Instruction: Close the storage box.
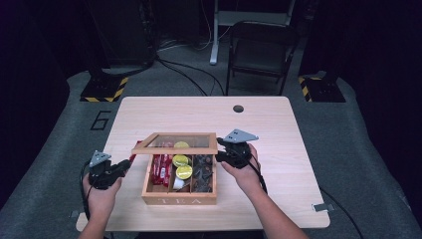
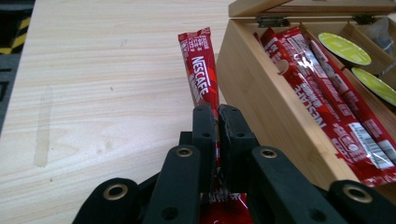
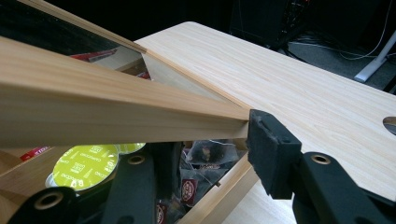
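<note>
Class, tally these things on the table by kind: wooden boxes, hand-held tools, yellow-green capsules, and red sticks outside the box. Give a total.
Wooden box, its lid gripped by the right tool: 1
Tools, left tool and right tool: 2
Yellow-green capsules: 3
Red stick outside the box, gripped by the left tool: 1
Total: 7

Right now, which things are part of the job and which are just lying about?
In the job:
left gripper
red Nescafe coffee stick
right gripper
glass-paned wooden lid
wooden tea box

Lying about:
yellow-green capsules
dark tea bags
black folding chair
</note>
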Demonstrator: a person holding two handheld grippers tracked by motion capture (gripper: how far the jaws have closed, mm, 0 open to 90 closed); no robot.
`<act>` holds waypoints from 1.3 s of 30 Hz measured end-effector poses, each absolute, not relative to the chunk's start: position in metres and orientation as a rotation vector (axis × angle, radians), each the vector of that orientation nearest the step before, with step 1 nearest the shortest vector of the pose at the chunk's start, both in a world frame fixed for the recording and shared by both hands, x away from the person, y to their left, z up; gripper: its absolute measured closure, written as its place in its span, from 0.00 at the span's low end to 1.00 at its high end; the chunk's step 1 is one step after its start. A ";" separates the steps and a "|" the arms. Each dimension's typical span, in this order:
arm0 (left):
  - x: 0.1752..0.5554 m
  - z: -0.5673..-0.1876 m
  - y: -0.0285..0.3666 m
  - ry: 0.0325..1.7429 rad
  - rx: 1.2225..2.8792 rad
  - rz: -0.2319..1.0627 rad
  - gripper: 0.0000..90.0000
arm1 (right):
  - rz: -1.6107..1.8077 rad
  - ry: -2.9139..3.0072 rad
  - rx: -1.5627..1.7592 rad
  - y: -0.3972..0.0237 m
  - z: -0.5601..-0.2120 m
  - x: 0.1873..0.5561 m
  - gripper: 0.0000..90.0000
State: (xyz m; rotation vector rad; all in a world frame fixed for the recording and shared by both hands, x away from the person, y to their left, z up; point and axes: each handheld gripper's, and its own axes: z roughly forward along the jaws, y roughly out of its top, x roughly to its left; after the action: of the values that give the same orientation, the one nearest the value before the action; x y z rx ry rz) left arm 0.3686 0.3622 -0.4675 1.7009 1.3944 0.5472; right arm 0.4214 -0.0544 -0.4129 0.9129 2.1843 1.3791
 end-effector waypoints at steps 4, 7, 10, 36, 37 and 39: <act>0.373 -0.477 0.368 1.445 1.691 0.558 0.95 | 1.376 2.184 0.921 -0.054 -0.413 0.421 0.62; 0.377 -0.484 0.372 1.481 1.698 0.566 0.95 | 1.375 2.184 0.923 -0.054 -0.413 0.420 0.62; 0.380 -0.489 0.376 1.515 1.704 0.565 0.95 | 1.376 2.184 0.922 -0.054 -0.413 0.421 0.62; 0.386 -0.504 0.372 1.566 1.743 0.534 0.84 | 1.376 2.187 0.922 -0.054 -0.414 0.420 0.62; 0.386 -0.503 0.372 1.563 1.748 0.533 0.84 | 1.376 2.187 0.922 -0.054 -0.414 0.420 0.62; 0.386 -0.502 0.372 1.560 1.744 0.542 0.82 | 1.375 2.188 0.920 -0.054 -0.414 0.420 0.62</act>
State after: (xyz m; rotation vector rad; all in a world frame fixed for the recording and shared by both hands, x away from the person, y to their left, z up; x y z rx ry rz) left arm 0.3858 0.3721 -0.5022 1.7441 1.5601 0.5419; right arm 0.4200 -0.0544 -0.4137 0.9201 2.1878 1.3749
